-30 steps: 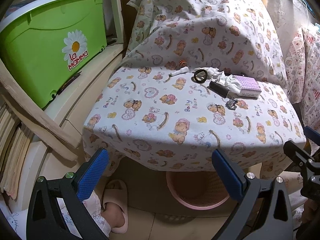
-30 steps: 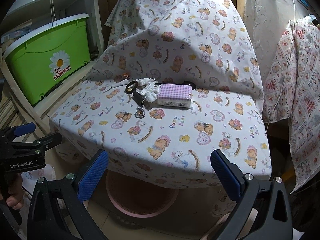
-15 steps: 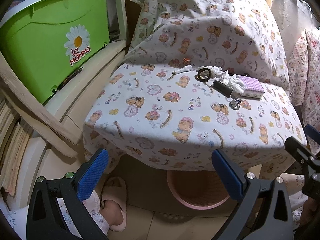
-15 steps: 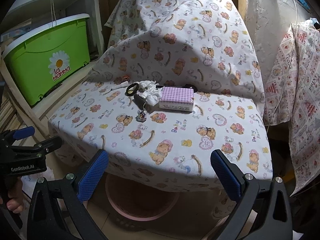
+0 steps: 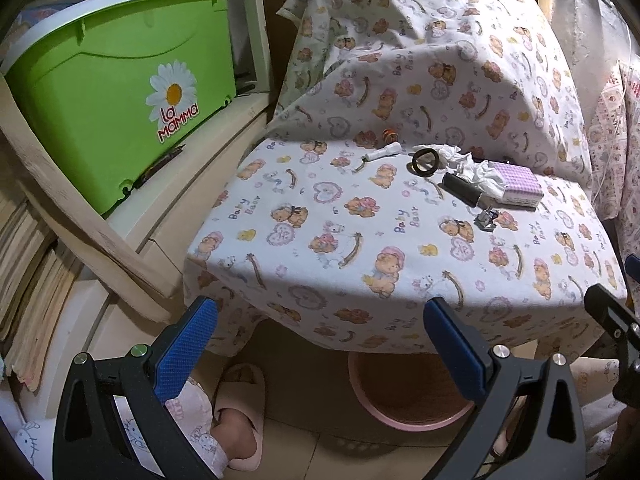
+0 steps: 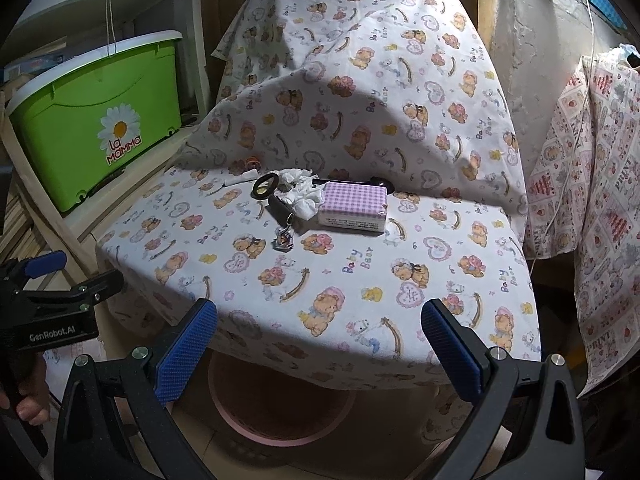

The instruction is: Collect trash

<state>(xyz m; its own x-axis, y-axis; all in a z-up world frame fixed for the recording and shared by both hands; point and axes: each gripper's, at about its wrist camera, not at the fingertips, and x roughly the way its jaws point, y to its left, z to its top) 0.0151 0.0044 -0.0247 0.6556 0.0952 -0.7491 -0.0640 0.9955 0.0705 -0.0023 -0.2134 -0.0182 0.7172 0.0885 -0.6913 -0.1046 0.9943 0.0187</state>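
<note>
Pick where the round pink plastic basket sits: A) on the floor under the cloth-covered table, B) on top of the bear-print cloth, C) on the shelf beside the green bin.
A: the round pink plastic basket stands on the floor below the front edge of the table covered in bear-print cloth, partly hidden by the cloth's overhang.

Dim, sharp fisheye views, light seemingly overhead; broad shadows, edges bowed and vignetted.

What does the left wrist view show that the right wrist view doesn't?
Only the left wrist view shows a slippered foot on the floor. Only the right wrist view shows a black spoon-like item behind the checkered box, and the left gripper's GenRobot.AI label. Both show the crumpled tissue, green bin and pink basket under the table.
</note>
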